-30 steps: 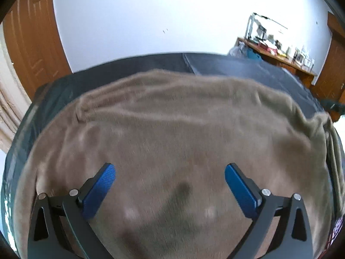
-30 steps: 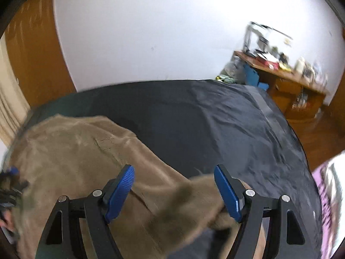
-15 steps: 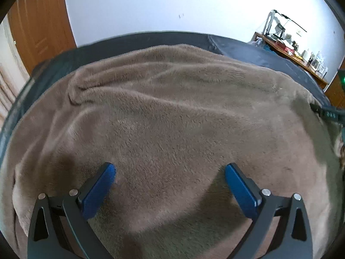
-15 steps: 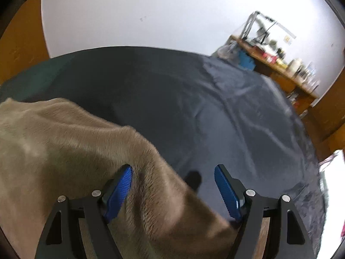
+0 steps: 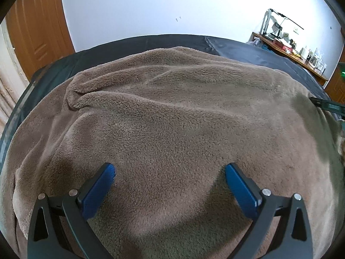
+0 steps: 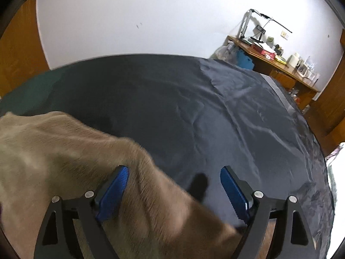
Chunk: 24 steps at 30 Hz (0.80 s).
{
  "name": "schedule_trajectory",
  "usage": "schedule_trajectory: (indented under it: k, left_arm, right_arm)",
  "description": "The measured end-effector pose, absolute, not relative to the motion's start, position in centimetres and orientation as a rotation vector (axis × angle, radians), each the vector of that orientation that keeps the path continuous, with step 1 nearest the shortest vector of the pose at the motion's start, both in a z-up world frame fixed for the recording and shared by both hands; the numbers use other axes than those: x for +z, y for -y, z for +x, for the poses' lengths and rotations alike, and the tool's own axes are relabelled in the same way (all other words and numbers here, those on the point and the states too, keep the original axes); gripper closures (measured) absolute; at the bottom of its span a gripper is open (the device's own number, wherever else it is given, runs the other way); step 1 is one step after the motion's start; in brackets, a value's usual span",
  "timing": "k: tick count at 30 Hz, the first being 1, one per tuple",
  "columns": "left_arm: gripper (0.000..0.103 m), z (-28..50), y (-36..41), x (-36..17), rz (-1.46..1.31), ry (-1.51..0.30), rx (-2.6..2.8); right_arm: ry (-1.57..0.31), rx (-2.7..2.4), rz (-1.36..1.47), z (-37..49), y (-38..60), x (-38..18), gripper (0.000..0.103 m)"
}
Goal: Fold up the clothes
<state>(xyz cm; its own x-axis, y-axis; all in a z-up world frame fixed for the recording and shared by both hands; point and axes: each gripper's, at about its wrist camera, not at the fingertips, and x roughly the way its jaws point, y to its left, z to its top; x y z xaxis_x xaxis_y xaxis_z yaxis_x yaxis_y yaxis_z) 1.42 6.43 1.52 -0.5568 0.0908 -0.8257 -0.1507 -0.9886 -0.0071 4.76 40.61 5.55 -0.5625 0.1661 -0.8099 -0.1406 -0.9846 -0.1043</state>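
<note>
A fluffy brown fleece garment point(image 5: 172, 118) lies spread over a dark, slightly wrinkled sheet point(image 6: 215, 112) that covers the work surface, and it looks rumpled rather than squared, with a rolled ridge along its far left side and soft bulges across the middle. As a judgement, the folding is at an early or middle stage: the cloth has been laid out, perhaps doubled once, but no neat compact stack shows, so smoothing and further folds appear to be left. The left gripper point(image 5: 170, 172) hangs just above the fleece with its blue-padded jaws spread wide and nothing pinched between them. The right gripper point(image 6: 174, 172) sits at the garment's right edge; its jaws are opening, the fleece runs between them and brushes the left blue pad, but neither pad presses it. The left wrist view shows nearly the whole garment and how it covers the sheet, which the right view cannot give. The right wrist view shows where the fleece ends and the wide bare stretch of dark sheet beyond it, plus a cluttered wooden desk point(image 6: 278, 64) against the white wall, seen only small in the other view.
</note>
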Motion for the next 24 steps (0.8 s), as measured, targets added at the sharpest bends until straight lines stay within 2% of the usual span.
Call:
schedule_trajectory:
  k: [8,21,24]
  left_arm:
    - [0.001,1.7,-6.6,1.5,-1.397,-0.091,2.66]
    - [0.001,1.9,-6.4,1.5,-1.393,-0.085,2.665]
    - [0.001,1.9,-6.3,1.6,-1.393,-0.085,2.666]
  right_arm:
    - [-0.09,2.815,-1.256,16.9,-42.2,10.1,0.015]
    - [-0.431,2.615,-1.02,40.0,-53.5,9.1,0.015]
    - [-0.579,2.605,-0.976,44.6,-55.9,8.6,0.024]
